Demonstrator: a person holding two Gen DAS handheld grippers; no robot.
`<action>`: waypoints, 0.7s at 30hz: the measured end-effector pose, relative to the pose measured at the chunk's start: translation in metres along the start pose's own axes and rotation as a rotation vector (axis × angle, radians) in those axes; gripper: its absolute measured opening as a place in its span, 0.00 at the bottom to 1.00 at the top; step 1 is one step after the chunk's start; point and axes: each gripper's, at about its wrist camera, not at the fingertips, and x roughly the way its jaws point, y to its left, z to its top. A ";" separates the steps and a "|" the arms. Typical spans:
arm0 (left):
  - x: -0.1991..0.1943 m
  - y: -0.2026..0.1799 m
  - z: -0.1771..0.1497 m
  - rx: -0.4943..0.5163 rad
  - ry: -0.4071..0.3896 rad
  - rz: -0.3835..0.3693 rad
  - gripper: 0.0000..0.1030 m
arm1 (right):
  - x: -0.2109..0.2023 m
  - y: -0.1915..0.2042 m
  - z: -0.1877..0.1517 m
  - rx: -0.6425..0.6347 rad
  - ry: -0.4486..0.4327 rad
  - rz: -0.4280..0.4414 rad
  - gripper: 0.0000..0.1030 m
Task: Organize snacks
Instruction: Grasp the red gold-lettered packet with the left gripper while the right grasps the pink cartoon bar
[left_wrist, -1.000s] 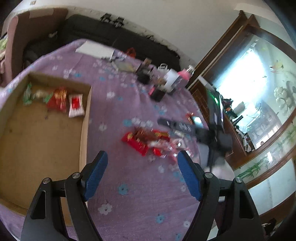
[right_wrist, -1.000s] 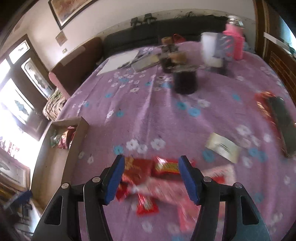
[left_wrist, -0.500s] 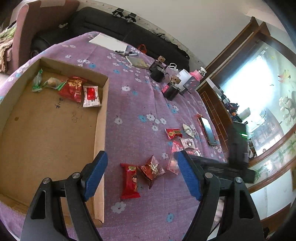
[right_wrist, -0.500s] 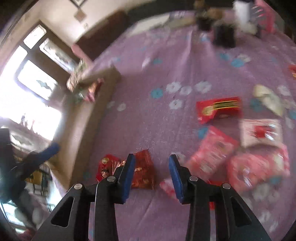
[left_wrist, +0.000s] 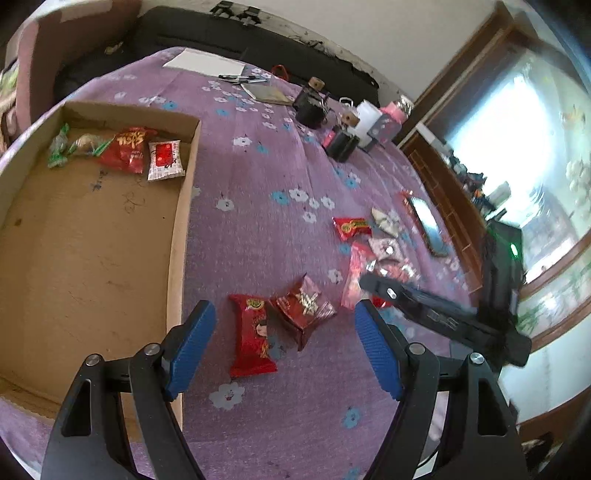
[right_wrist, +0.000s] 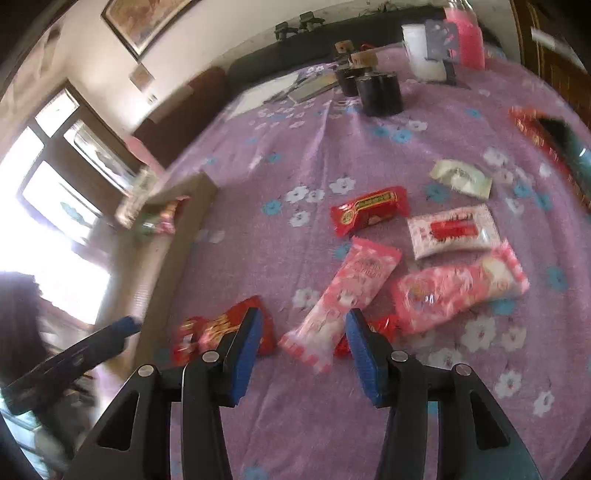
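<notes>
Right gripper (right_wrist: 303, 347) open, empty, straddling the long pink snack pack (right_wrist: 341, 299): drop lower, pinch mid-body. Left gripper (left_wrist: 284, 347) open, empty, near the cardboard box (left_wrist: 177, 236).

Bright windows (right_wrist: 55, 206) (black sofa (left_wrist: 258, 40) behind)

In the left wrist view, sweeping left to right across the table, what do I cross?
Cardboard box → long red packet → crinkled dark red packet → pink packet → right gripper reaching in → phone.
</notes>
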 end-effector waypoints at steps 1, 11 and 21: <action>0.001 -0.004 -0.001 0.026 0.003 0.017 0.75 | 0.006 0.004 0.002 -0.010 -0.004 -0.050 0.49; 0.031 -0.046 -0.012 0.330 0.061 0.123 0.75 | 0.019 -0.007 -0.007 -0.042 0.016 -0.105 0.26; 0.083 -0.062 -0.007 0.458 0.159 0.160 0.75 | -0.002 -0.040 -0.019 0.001 -0.015 -0.088 0.26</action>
